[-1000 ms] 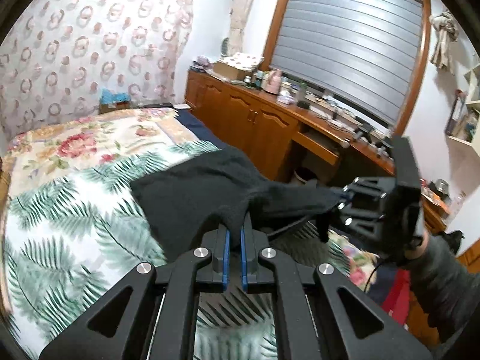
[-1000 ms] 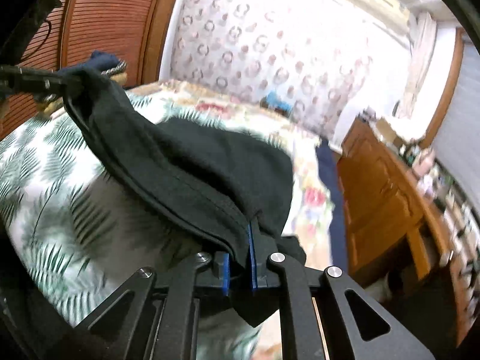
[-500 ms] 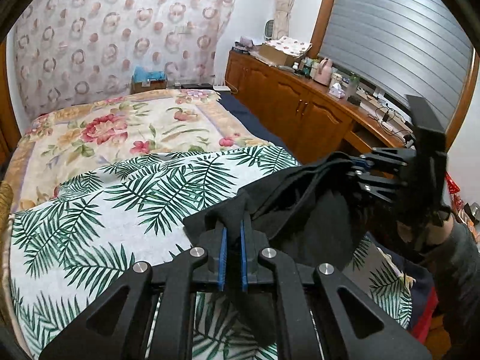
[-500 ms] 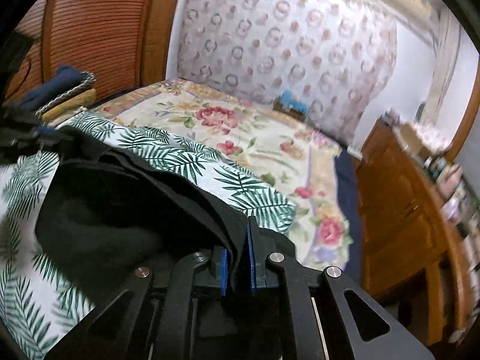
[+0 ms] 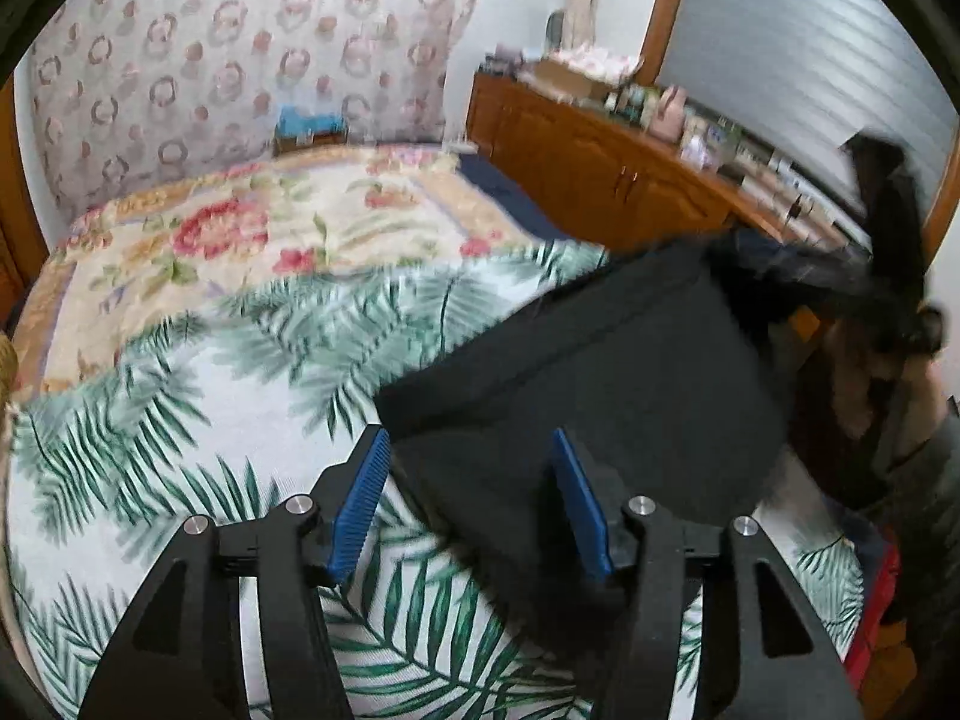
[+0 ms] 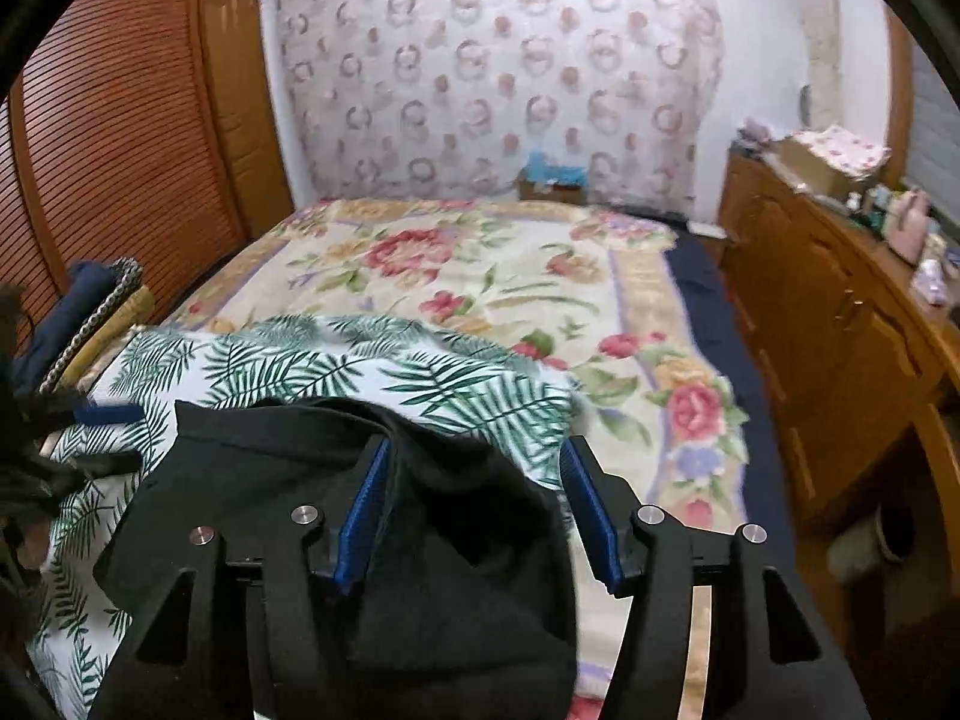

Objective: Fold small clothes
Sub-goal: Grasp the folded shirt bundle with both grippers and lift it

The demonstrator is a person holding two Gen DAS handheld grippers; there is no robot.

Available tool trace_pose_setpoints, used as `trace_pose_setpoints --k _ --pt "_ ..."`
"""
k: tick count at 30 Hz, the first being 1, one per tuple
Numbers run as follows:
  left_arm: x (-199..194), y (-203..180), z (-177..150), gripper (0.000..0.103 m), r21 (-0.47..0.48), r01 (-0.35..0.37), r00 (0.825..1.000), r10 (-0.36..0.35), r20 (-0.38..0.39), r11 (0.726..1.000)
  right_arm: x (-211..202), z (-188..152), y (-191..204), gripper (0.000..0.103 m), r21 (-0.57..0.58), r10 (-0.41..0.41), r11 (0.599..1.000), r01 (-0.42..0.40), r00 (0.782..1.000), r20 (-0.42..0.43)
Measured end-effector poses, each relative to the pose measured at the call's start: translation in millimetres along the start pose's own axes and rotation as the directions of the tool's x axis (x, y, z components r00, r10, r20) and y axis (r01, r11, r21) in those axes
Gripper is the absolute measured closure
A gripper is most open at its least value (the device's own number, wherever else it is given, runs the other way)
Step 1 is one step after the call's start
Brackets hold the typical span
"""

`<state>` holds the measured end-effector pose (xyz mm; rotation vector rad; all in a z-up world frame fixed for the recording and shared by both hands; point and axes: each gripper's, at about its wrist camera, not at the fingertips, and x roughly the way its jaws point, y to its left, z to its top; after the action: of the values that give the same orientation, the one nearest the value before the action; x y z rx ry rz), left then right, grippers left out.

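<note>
The soft black garment (image 5: 600, 372) lies in a rumpled heap on the palm-leaf sheet (image 5: 180, 420). Both claws, left (image 5: 471, 504) and right (image 6: 474, 504), gape wide above it, ribbed blue pads (image 6: 363, 504) bare, gripping nothing.

black garment (image 5: 600, 384) | dark knit, loosely folded | lying on palm-leaf sheet (image 5: 180, 420)

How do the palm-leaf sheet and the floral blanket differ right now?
The palm-leaf sheet shows green fronds on white, lies nearer, and carries the black garment. The floral blanket shows red roses on cream, lies farther, with no clothing on it. Both cover the bed.
</note>
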<state>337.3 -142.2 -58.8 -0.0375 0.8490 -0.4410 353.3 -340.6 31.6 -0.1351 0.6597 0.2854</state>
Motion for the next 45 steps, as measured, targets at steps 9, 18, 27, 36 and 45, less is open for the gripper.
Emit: trace_pose_setpoints --k 9,18,27,36,45 --pt "16.4 4.5 -6.5 0.045 -0.059 0.023 0.998 -0.027 -0.061 0.998 -5.2 -17.7 -4.4 0.032 0.064 0.039 0.997 -0.034 0.997 -0.073" --pt "33.3 8.0 3.1 0.042 -0.121 0.098 0.990 -0.109 -0.087 0.988 22.1 -60.7 -23.2 0.031 0.303 0.239 0.935 -0.183 0.958 -0.160" --pt "41.7 7.7 13.3 0.063 -0.160 0.166 0.976 -0.186 -0.115 0.973 11.5 -60.3 -24.5 0.046 0.273 0.295 0.930 -0.247 0.943 -0.152" --pt "44.6 4.8 17.0 0.081 -0.124 0.180 0.975 -0.194 -0.110 0.976 17.8 -53.3 -12.0 0.082 0.170 0.268 0.956 -0.240 0.948 -0.173" --pt "-38.1 -11.3 26.7 0.089 -0.082 0.254 0.965 -0.247 0.086 0.964 -37.7 -40.0 1.5 0.086 0.104 0.178 0.979 -0.175 0.984 -0.016"
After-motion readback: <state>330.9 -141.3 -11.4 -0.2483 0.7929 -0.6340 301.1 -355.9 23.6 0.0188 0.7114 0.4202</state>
